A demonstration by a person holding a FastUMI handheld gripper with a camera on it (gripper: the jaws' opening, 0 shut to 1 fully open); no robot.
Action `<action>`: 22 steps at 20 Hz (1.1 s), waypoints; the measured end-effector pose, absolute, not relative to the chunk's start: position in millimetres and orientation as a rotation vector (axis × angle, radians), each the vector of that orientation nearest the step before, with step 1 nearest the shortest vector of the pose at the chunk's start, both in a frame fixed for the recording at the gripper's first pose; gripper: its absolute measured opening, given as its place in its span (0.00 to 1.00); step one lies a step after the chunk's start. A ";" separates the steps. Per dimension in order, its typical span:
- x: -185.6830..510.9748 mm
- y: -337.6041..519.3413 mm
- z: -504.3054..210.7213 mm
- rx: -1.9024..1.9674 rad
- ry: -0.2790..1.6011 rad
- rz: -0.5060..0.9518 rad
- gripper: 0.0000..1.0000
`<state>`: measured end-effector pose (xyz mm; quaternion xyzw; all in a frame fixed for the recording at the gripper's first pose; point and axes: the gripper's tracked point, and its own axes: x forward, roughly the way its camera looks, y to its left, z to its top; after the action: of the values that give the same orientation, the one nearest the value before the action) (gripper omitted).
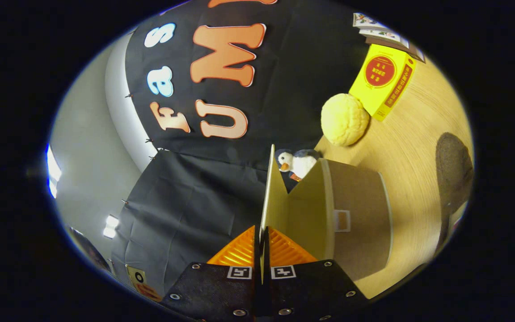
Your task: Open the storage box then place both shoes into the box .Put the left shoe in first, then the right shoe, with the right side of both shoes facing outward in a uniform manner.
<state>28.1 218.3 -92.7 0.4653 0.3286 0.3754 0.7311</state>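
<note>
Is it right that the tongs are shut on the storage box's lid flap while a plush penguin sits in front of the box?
Not quite. In the gripper view, the tongs are shut on the lid flap, but the plush penguin sits beyond the storage box, not in front.

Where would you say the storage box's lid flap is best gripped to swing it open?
At its free outer edge, pinched across its thickness, coming edge-on from the side away from the hinge. The lid flap is a thin flat panel, standing off the storage box. The claw appears shut on that edge, one finger per face.
</note>
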 end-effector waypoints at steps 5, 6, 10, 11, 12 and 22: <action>21.0 273.9 -48.8 0.937 0.669 0.857 0.02; 18.1 288.5 -44.9 0.911 0.666 0.862 0.02; 3.1 344.6 -35.7 0.858 0.674 0.900 0.02; 0.5 357.5 -35.7 0.851 0.679 0.906 0.02; -2.6 370.7 -36.7 0.843 0.685 0.911 0.02; -22.0 451.3 -79.2 0.614 0.767 0.900 0.31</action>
<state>-22.0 451.3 -79.2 0.2846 0.3558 0.4175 0.7862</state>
